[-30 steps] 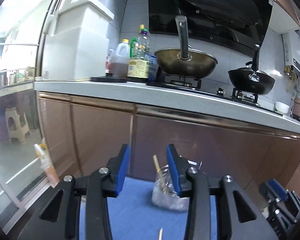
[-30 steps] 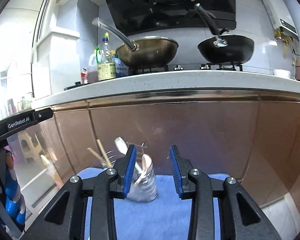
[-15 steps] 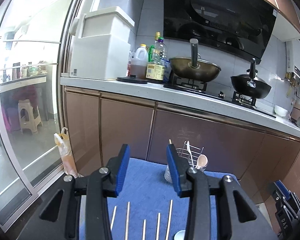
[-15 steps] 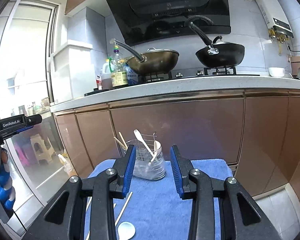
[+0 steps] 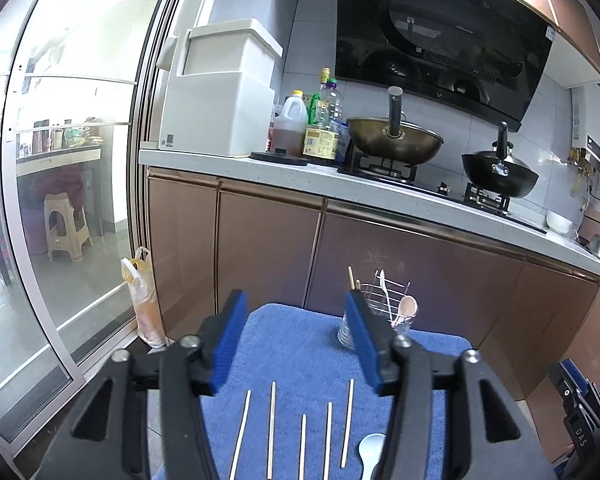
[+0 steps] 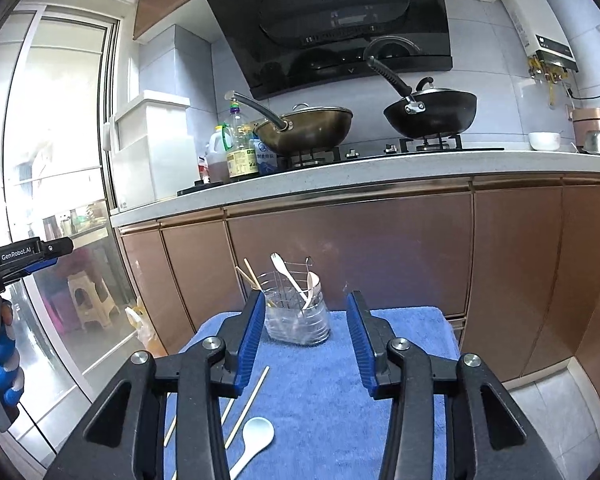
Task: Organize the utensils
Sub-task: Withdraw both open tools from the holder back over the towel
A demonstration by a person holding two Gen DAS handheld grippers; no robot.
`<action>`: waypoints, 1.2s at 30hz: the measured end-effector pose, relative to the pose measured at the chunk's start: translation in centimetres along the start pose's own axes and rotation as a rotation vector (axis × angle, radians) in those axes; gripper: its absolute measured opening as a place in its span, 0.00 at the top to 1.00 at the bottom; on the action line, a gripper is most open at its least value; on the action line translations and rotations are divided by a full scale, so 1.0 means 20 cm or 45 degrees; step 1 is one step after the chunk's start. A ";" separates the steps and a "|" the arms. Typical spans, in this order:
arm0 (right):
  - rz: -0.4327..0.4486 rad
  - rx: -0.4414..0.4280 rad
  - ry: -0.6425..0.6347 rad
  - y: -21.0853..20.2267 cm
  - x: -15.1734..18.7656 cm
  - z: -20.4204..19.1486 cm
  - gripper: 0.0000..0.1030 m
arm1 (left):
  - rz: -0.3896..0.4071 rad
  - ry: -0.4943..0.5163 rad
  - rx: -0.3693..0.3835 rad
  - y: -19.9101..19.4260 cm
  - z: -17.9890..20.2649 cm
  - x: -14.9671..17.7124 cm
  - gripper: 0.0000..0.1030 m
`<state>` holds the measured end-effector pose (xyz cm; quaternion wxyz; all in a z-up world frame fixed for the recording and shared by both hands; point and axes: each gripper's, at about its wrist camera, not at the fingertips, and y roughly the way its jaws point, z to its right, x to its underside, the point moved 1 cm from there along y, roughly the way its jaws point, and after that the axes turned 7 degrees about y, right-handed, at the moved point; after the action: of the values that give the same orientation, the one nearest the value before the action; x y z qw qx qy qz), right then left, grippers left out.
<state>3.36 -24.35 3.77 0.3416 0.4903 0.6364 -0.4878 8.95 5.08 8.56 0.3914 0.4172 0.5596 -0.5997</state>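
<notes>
Both grippers — left (image 5: pixel 296 342), right (image 6: pixel 306 340) — gape wide, empty, above chopsticks (image 5: pixel 347 422), spoon (image 6: pixel 256 438) and holder (image 6: pixel 298 314).

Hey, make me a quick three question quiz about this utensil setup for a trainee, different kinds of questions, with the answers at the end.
1. True or false: the left gripper is shut on a chopstick.
2. Multiple choice: the white spoon on the blue towel lies A) inside the utensil holder, B) flat beside the loose chopsticks, C) on the counter.
3. Fill in: the left wrist view shows ___ loose chopsticks lying on the towel.

Key: 1 false, both the left and the right gripper are open and empty; 2 B; 3 five.
</notes>
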 end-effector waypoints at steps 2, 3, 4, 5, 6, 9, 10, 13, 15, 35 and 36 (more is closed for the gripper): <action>0.000 0.001 -0.003 -0.02 0.01 0.00 0.55 | -0.004 0.014 0.003 -0.01 0.00 0.02 0.51; -0.003 0.001 -0.004 -0.02 0.02 0.00 0.55 | -0.008 0.019 0.006 -0.01 0.00 0.03 0.51; -0.009 0.000 -0.006 -0.03 0.02 0.00 0.55 | -0.015 0.022 0.010 -0.02 0.00 0.04 0.51; -0.013 -0.002 -0.006 -0.03 0.03 0.00 0.55 | -0.022 0.022 0.015 -0.01 0.01 0.05 0.51; -0.017 -0.002 -0.006 -0.04 0.04 0.01 0.55 | -0.030 0.021 0.020 -0.01 0.01 0.06 0.51; -0.027 -0.002 -0.005 -0.06 0.07 0.01 0.53 | -0.049 0.032 0.025 -0.01 0.01 0.08 0.50; -0.031 -0.003 -0.005 -0.06 0.08 0.01 0.53 | -0.054 0.035 0.027 -0.01 0.01 0.09 0.50; -0.046 -0.002 -0.004 -0.06 0.11 0.01 0.52 | -0.070 0.040 0.030 0.00 0.01 0.12 0.50; -0.054 0.000 0.003 -0.06 0.12 0.02 0.52 | -0.082 0.048 0.028 0.01 0.01 0.13 0.47; -0.138 0.026 0.086 0.03 0.19 0.15 0.51 | -0.205 0.091 0.024 0.16 0.03 0.25 0.44; -0.142 0.026 0.087 0.04 0.19 0.15 0.51 | -0.209 0.092 0.025 0.17 0.03 0.26 0.44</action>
<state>2.92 -26.05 -0.78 0.2868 0.4740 0.6690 -0.4955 10.23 4.27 2.59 0.3162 0.3952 0.5997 -0.6199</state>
